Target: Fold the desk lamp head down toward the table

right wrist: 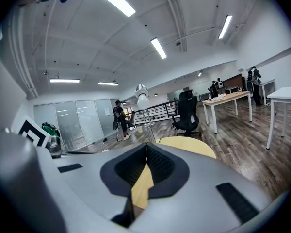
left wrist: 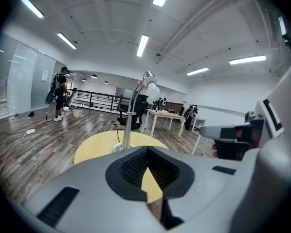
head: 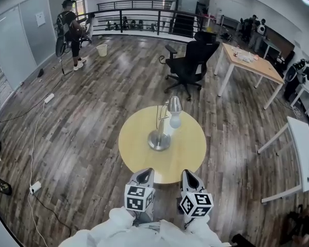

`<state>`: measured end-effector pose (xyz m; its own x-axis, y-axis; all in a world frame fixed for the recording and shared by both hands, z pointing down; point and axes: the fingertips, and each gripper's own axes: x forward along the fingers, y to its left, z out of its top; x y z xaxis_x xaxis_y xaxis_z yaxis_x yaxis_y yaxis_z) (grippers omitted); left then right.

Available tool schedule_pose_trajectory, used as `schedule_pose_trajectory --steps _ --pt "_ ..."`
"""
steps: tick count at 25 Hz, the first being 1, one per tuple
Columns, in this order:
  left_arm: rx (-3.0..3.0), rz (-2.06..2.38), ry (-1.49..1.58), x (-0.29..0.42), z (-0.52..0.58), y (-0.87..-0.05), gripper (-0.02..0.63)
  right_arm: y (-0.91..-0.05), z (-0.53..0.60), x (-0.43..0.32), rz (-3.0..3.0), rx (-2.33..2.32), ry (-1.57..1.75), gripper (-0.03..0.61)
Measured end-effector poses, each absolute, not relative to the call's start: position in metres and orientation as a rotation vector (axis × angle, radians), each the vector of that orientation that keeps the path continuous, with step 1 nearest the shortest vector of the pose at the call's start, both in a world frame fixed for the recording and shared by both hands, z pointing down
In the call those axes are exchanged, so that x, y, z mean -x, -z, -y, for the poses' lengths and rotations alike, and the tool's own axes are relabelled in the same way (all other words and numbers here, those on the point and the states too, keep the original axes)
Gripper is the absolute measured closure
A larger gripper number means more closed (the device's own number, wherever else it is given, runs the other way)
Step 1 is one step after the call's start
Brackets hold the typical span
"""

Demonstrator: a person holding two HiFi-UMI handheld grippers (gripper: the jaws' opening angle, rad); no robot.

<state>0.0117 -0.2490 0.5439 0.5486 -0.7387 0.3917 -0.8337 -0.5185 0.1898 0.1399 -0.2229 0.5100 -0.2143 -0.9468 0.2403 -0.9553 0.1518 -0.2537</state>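
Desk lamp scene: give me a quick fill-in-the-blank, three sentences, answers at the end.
1. The desk lamp stands on a ____ yellow table.
2. The office chair beyond the table is ____.
3. The left gripper and right gripper both have jaws that are ____, holding nothing.
Missing words: round; black; shut.

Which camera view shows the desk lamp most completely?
The head view: the desk lamp shows whole, base to head. In the left gripper view its base is partly hidden; the right gripper view shows only head and pole.
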Motion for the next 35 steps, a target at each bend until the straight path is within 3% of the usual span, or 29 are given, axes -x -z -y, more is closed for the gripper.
schedule_pose_trajectory --steps 14,21,26,31,33,35 --pt "-2.458 1.217 -0.406 -0.013 0.370 -0.559 0.613 -0.502 0.335 -0.162 2.264 -2.125 -0.543 0.566" --pt "-2.493 1.228 -0.514 -0.022 0.422 -0.612 0.614 -0.505 0.366 -0.186 2.230 -2.119 -0.529 0.566" --pt "-2.494 1.191 -0.720 -0.021 0.478 -0.677 0.612 -0.467 0.392 -0.198 2.329 -2.068 -0.391 0.566" --pt "-2.491 1.157 -0.837 -0.023 0.517 -0.710 0.613 -0.370 0.417 -0.185 2.578 -1.842 -0.246 0.561" --pt "-2.470 1.136 -0.853 -0.027 0.528 -0.716 0.613 -0.341 0.431 -0.162 2.648 -1.643 -0.216 0.452" --pt "-2.455 1.116 -0.881 -0.031 0.533 -0.723 0.613 -0.327 0.446 -0.137 2.628 -1.461 -0.185 0.420"
